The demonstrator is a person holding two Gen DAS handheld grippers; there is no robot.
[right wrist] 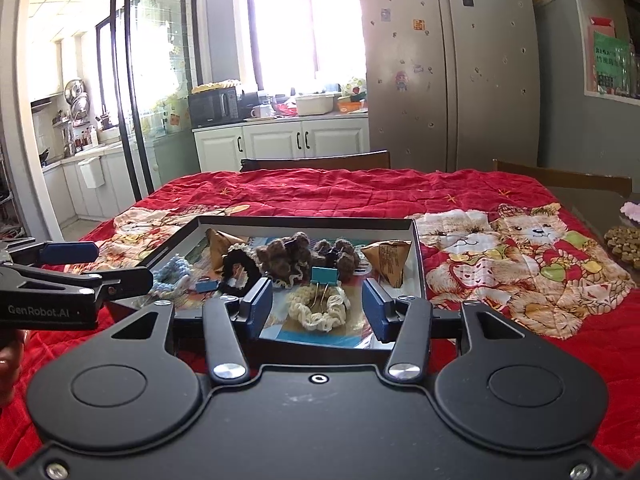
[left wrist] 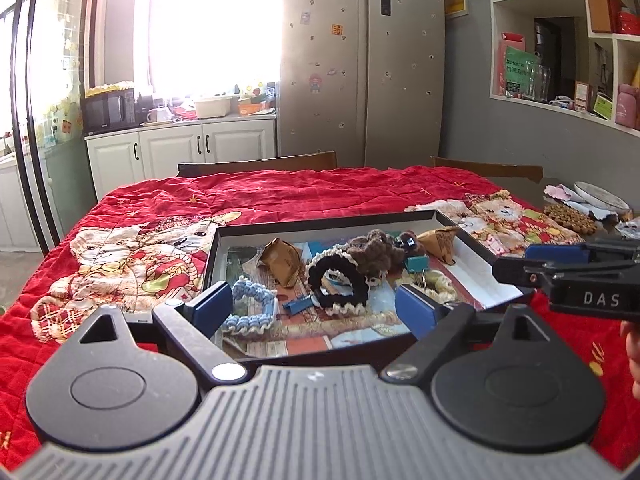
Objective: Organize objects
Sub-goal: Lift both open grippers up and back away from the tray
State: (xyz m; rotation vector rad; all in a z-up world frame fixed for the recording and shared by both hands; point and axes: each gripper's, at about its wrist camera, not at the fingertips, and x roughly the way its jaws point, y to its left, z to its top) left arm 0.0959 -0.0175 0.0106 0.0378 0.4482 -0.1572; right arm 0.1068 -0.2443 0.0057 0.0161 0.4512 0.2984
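Note:
A shallow black tray [left wrist: 320,222] lies on the red quilt and holds a blue scrunchie [left wrist: 252,312], a black one [left wrist: 340,280], a brown one [left wrist: 376,252], a cream one [left wrist: 440,286], a teal binder clip [left wrist: 416,264] and two brown paper packets [left wrist: 280,260]. My left gripper [left wrist: 314,312] hangs open over the tray's near edge, nothing between its pads. In the right wrist view my right gripper [right wrist: 319,305] is open above the near edge; the cream scrunchie [right wrist: 316,318] and teal clip [right wrist: 325,276] lie in the tray [right wrist: 304,222] beyond it, untouched.
A red bear-print quilt [left wrist: 280,196] covers the table. Two wooden chair backs [left wrist: 256,164] stand at the far side. A plate [left wrist: 600,196] and a beaded trivet [left wrist: 568,218] sit at the right edge. A hand [left wrist: 632,344] shows at the right.

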